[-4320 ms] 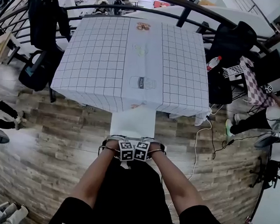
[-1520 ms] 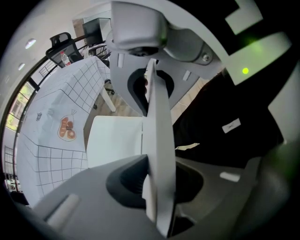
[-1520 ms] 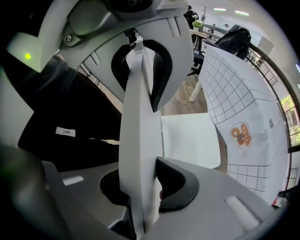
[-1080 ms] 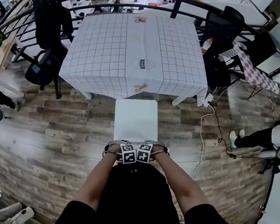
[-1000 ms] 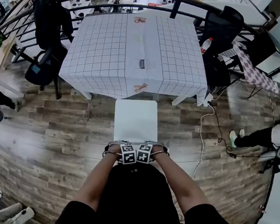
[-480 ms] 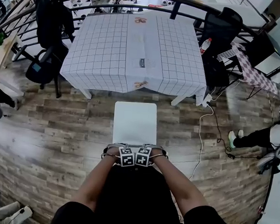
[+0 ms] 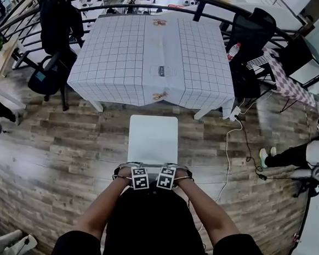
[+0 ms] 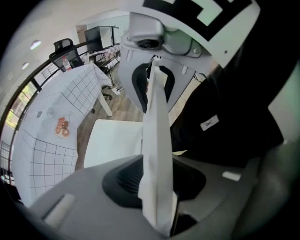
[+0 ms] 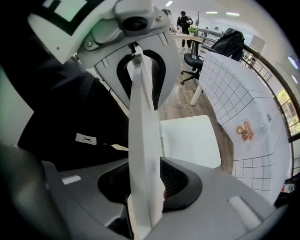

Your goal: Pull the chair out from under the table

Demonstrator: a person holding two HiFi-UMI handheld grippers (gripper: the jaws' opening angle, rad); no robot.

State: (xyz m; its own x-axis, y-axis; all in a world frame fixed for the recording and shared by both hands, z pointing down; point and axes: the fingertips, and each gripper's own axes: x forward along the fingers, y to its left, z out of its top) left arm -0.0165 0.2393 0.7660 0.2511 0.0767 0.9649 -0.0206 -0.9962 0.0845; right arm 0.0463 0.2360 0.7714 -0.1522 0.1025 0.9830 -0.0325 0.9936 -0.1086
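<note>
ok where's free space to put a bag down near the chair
The seat of the white chair is bare, and so is the wood floor left of it, out to the black office chair. Right of it a white cable trails over the planks: crowded there.

Bright, even light under ceiling lamps [image 9: 212, 12]; my head view bends at its edges, my gripper views darken and blur round theirs.

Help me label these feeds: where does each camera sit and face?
Head view: on the head, steeply down at white chair, table beyond; forearms, left gripper, right gripper show.
Left gripper view: rides that gripper, along its jaws, just opening, chair back between; dark clothing.
Right gripper view: likewise, mirrored, jaws just opening round chair back.
All share chair and table.
</note>
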